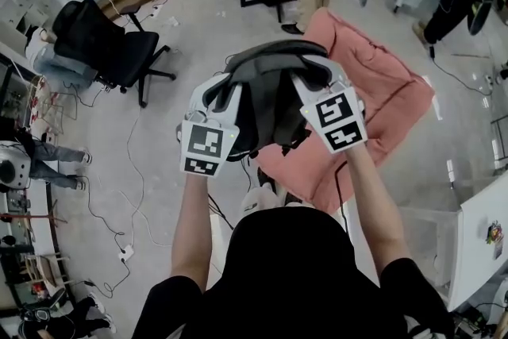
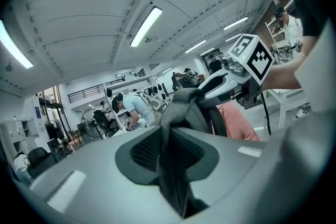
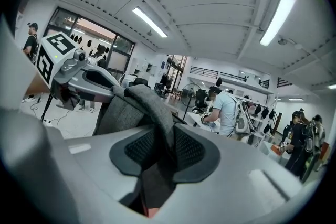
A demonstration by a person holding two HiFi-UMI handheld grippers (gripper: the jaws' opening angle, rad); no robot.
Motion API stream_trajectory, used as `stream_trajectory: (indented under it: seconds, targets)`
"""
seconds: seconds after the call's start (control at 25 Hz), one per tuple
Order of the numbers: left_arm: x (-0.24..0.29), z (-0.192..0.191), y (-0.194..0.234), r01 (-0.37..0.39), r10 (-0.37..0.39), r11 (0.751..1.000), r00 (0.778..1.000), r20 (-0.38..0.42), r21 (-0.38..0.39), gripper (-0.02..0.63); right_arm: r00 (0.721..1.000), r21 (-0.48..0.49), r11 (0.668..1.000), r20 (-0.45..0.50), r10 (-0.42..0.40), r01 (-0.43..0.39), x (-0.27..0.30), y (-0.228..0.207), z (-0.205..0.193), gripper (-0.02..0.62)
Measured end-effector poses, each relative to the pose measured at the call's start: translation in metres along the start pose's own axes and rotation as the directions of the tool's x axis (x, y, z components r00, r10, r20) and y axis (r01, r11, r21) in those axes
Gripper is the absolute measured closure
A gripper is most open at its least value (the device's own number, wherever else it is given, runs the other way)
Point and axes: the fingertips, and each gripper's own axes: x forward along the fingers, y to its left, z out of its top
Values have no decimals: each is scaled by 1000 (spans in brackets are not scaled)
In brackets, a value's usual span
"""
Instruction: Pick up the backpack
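The grey backpack [image 1: 266, 107] hangs off the floor in front of the person, the left claw [image 1: 221, 94] at its 9 o'clock and the right claw [image 1: 312, 75] at its 3 o'clock each clamped narrow on one of its padded straps [image 2: 178, 113], above a pink cloth [image 1: 389, 91].

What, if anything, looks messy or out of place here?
Nothing looks spilled or damaged. The pink cloth beneath the backpack is rumpled, and loose cables trail across the floor. The left gripper and right gripper each clamp the backpack.
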Motion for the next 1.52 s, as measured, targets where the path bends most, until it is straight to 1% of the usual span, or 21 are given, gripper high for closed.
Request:
stream_trajectory:
  seconds: [0.24,0.56,0.8,0.96,1.2,1.52]
  targets:
    - [5,26,13,-27,26,999,999,33,29,558,999,33,999,44,-17,16,-4,-15,19,491]
    - [2,40,31,-37,35,999,998,60,28,558,997,5,1000,74,-31,31,0,-20,42,492]
    - [3,53,37,-50,47,998,996,79,35,558,996,-19,999,82,-35,37,-2,-27,53,494]
    - [-1,54,40,-54,52,998,995,84,26,558,996,-33,999,87,-30,33,-2,-25,58,494]
    - [-9,47,41,-55,54,998,995,78,7,558,996,-39,999,87,-25,29,-1,-15,58,495]
    - [-10,45,43,-59,58,998,996,73,11,558,997,-41,999,79,-9,12,1,-11,54,497]
